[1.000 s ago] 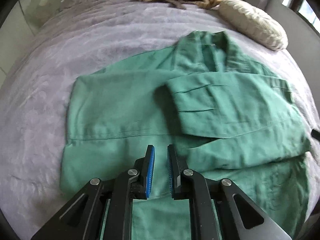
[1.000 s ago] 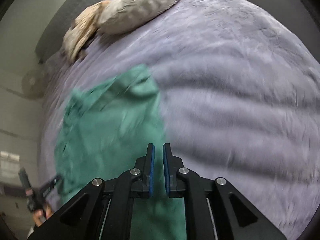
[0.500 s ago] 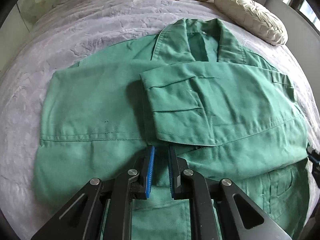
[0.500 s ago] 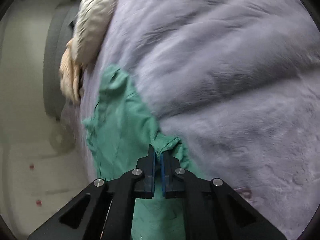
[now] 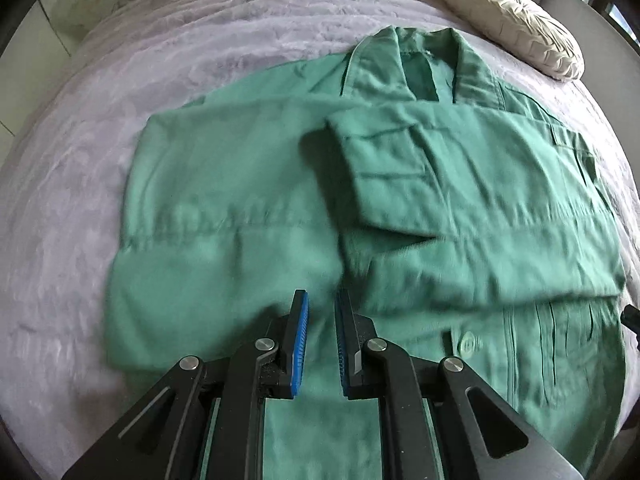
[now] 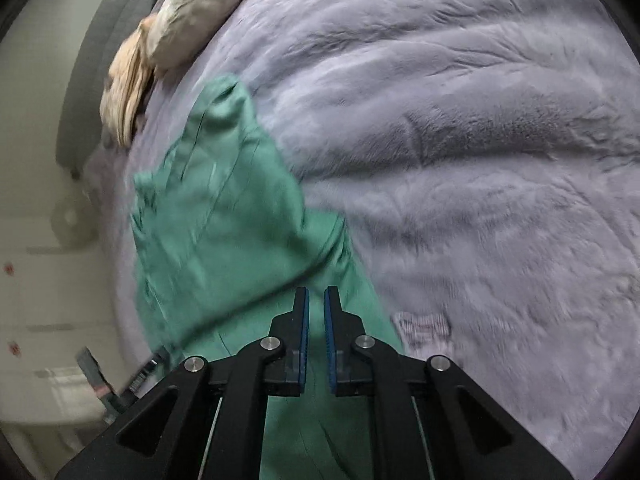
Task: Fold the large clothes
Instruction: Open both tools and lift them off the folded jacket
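Left wrist view: green jacket (image 5: 248,184) spread flat on lavender bed cover (image 5: 72,184), collar (image 5: 404,60) toward cream pillow (image 5: 516,32), one sleeve (image 5: 460,200) folded across chest. Left gripper (image 5: 321,312) poised over lower front, jaws slightly apart, nothing between. Right wrist view: jacket's right edge (image 6: 224,216) bunched at left of frame, blurred. Right gripper (image 6: 316,308) over hem, jaws opening, narrow gap, no cloth pinched.
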Motion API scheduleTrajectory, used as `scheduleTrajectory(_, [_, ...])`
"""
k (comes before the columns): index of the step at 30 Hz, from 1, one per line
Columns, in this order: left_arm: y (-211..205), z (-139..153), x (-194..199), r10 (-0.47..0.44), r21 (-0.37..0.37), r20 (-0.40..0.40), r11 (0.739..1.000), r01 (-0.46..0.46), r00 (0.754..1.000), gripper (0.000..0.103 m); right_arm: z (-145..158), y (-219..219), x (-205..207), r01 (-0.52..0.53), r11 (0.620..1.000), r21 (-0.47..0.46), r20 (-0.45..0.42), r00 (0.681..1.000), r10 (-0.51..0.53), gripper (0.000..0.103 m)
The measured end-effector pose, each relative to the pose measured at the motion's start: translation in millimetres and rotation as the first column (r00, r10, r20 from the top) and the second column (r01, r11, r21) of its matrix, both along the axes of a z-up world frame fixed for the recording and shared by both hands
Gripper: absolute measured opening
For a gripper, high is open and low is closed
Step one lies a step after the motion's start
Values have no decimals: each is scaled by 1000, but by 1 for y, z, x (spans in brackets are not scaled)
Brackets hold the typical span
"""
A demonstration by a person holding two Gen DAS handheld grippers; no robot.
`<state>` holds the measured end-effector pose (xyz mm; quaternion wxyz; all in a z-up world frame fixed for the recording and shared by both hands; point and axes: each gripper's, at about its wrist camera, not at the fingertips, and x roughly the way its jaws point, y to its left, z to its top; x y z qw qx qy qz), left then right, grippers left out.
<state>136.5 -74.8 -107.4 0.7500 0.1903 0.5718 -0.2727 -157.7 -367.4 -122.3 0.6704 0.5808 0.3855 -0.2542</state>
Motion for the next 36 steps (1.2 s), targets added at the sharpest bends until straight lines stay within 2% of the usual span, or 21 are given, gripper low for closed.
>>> scheduleTrajectory(5, [19,7,-19,-7,28,-19,1000,7,1000,15,11,27,6,-89,996,-21,-63,994,87,10])
scheduleTrajectory(6, [22,8,-23,-7,34,-24,999,8,1000,15,12,32,7,-100,995,-22,-72,993,98,16])
scheduleTrajectory(7, [25,8,-27,-7,40,-27,999,8,1000,15,13,38,8,-110,994,-24,-83,991,108,29])
scheduleTrajectory(8, [29,9,-32,-6,49,-30,999,8,1000,15,14,44,5,-116,993,-25,-88,990,113,37])
scheduleTrajectory(9, [32,10,-36,-5,60,-32,998,7,999,15,15,49,5,-123,992,-26,-93,988,120,52])
scheduleTrajectory(10, [35,11,-39,-4,67,-32,998,6,999,15,17,54,5,-128,991,-27,-94,988,125,58])
scheduleTrajectory(14, [49,15,-51,11,88,-48,996,-7,999,15,24,74,11,-170,985,-27,-116,979,166,58])
scheduleTrajectory(18, [63,21,-62,15,75,-66,997,-10,998,15,29,88,12,-198,980,-18,-122,973,195,58])
scheduleTrajectory(19, [66,22,-66,15,77,-68,997,-9,998,33,30,92,12,-205,979,-19,-123,972,201,58])
scheduleTrajectory(20, [69,24,-72,15,82,-72,997,-9,997,85,32,97,12,-214,977,-20,-124,970,210,58])
scheduleTrajectory(21, [73,27,-74,27,86,-68,996,-21,997,103,33,100,12,-220,975,-20,-126,968,216,58])
scheduleTrajectory(23, [80,35,-84,23,68,-47,998,-20,999,103,35,107,12,-232,973,-11,-126,965,228,58])
scheduleTrajectory(30, [91,38,-104,-6,118,-69,993,15,998,103,41,128,11,-267,964,-2,-134,955,264,58])
scheduleTrajectory(32, [96,40,-108,3,127,-76,992,7,997,103,43,134,10,-272,962,0,-128,954,270,76])
scheduleTrajectory(33, [98,41,-110,7,128,-82,992,3,997,103,45,136,9,-273,962,-2,-118,955,271,89])
scheduleTrajectory(36, [106,41,-110,13,137,-98,991,0,995,103,50,140,7,-282,959,-16,-122,953,278,93])
